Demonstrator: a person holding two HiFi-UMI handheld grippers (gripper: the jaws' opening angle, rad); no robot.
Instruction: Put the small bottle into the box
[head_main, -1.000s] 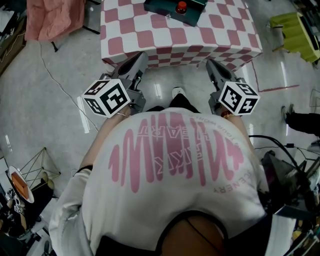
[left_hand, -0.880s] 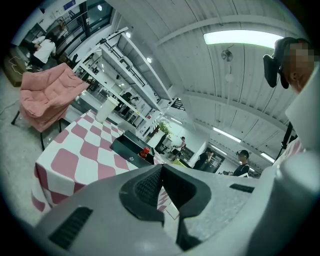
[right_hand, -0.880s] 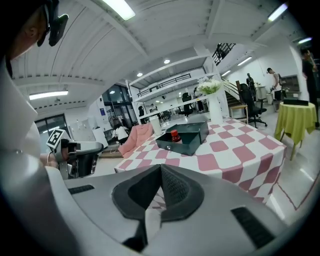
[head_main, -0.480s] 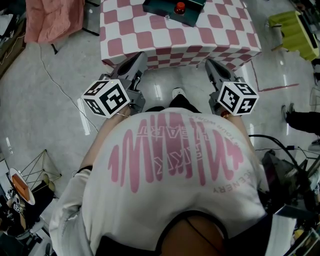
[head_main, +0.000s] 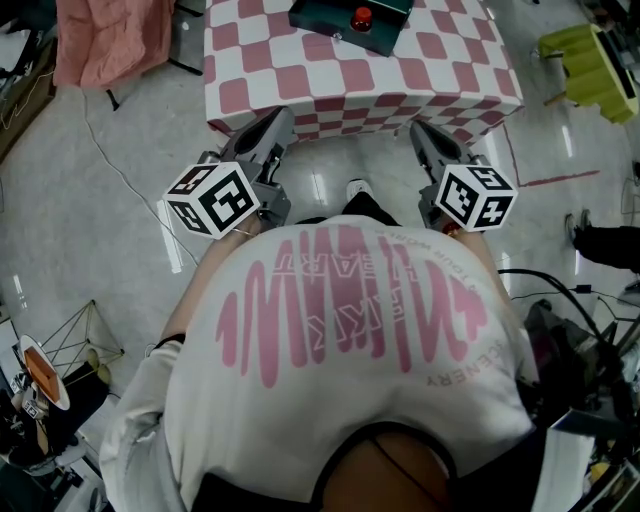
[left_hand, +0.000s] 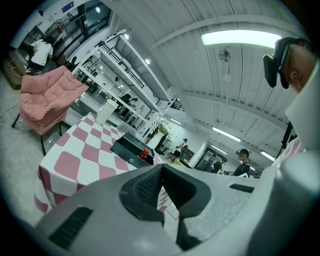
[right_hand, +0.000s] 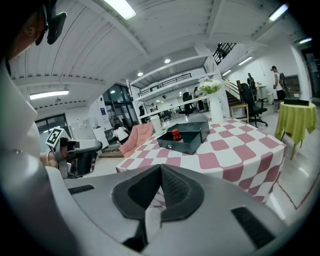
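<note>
The left gripper (left_hand: 161, 169) and the right gripper (right_hand: 161, 168) are held near the person's body, short of the table (right_hand: 217, 160). Both pairs of jaws are pressed together, with nothing between them. The bottle (right_hand: 175, 134) stands upright inside the box (right_hand: 180, 146) on the table, well apart from both.

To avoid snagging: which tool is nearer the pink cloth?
Left. In the head view the left tool is down-right of the pink cloth; the right tool is farther right.
</note>
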